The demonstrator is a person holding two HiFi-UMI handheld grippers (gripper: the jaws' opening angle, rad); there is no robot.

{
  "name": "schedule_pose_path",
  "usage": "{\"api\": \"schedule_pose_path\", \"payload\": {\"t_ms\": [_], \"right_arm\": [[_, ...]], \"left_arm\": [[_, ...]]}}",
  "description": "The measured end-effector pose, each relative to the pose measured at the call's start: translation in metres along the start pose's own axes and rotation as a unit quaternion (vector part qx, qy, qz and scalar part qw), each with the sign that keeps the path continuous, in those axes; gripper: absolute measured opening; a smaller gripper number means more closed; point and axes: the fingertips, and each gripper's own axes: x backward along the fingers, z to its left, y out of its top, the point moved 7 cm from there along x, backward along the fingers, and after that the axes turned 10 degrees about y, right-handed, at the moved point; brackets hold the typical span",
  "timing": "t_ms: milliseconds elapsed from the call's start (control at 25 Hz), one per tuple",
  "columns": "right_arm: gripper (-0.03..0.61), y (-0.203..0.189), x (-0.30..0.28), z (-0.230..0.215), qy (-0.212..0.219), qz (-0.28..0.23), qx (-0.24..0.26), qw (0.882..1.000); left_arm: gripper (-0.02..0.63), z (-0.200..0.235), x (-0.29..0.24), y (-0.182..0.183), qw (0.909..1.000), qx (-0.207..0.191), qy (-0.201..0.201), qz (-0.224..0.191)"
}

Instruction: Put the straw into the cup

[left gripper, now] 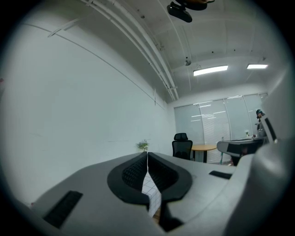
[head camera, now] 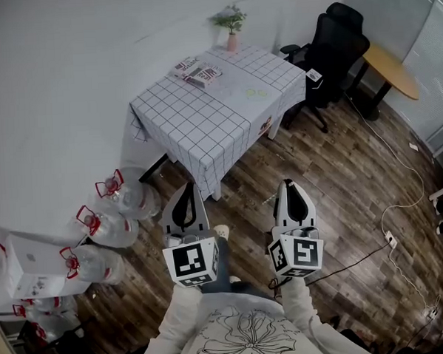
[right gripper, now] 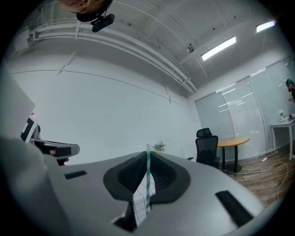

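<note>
A thin straw with green and white stripes stands upright between the jaws of my right gripper, which is shut on it. From the head view that right gripper is held level over the wooden floor, short of the table, and the straw cannot be made out there. Beside it my left gripper points the same way. Its jaws meet at the tips with nothing between them. A faint pale greenish thing lies on the tablecloth; I cannot tell whether it is the cup.
Ahead stands a table with a checked cloth, bearing a small potted plant and flat boxes. A black office chair and a round wooden table stand at right. Water bottles line the left wall. Cables trail across the floor.
</note>
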Motion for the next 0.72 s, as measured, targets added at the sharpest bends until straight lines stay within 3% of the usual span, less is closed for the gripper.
{"api": "schedule_pose_path", "payload": {"t_ms": [720], "right_arm": [[0.018, 0.014, -0.207, -0.061, -0.026, -0.016, 0.013, 0.999]], "left_arm": [[0.006, 0.006, -0.232, 0.017, 0.9992, 0.010, -0.036, -0.014]]}}
